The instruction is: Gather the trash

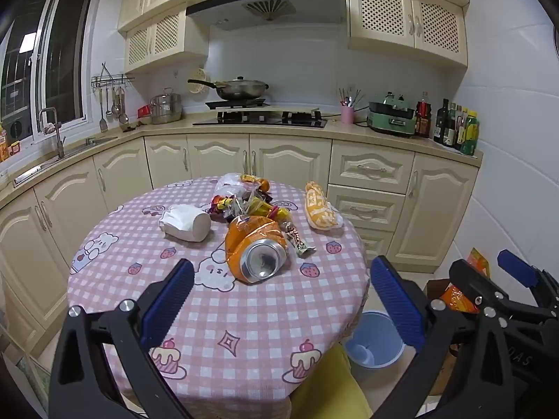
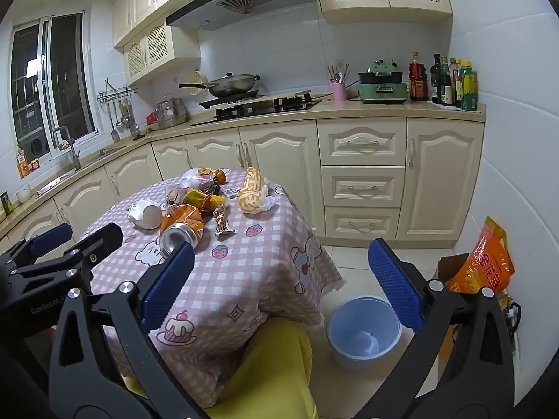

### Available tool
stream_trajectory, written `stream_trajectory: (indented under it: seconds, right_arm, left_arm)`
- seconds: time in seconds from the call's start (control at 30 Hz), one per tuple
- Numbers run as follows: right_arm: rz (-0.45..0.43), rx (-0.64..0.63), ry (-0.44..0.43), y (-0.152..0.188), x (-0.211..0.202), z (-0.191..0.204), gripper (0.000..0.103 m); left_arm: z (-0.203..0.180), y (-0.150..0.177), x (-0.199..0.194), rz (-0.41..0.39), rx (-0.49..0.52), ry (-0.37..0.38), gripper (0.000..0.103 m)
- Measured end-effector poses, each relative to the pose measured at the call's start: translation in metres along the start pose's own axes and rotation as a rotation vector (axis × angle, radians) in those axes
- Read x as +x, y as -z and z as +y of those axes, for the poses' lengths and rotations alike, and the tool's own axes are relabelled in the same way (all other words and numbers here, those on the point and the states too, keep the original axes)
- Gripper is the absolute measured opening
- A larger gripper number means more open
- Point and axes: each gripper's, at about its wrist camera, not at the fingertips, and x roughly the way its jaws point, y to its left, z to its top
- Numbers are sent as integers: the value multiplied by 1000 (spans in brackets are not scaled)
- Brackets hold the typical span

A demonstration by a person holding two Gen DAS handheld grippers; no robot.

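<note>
A crushed orange can lies on the pink checked tablecloth, its silver end toward me. Behind it sit a crumpled white paper cup, a heap of coloured wrappers and a yellow-white snack bag. An empty light-blue bin stands on the floor right of the table. My left gripper hovers open over the table's near half, just short of the can. My right gripper is open over the table's right edge and the floor, holding nothing.
Cream cabinets and a counter with a hob, pan, sink and bottles run behind the table. A cardboard box with an orange bag stands against the right wall. A person's yellow-clad leg is below the table's edge.
</note>
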Motion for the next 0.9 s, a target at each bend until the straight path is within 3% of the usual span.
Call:
stream_trajectory:
  seconds: [0.9]
  right_arm:
    - [22, 23, 9, 12, 11, 2, 98]
  left_arm:
    - [-3, 3, -2, 11, -2, 18, 99]
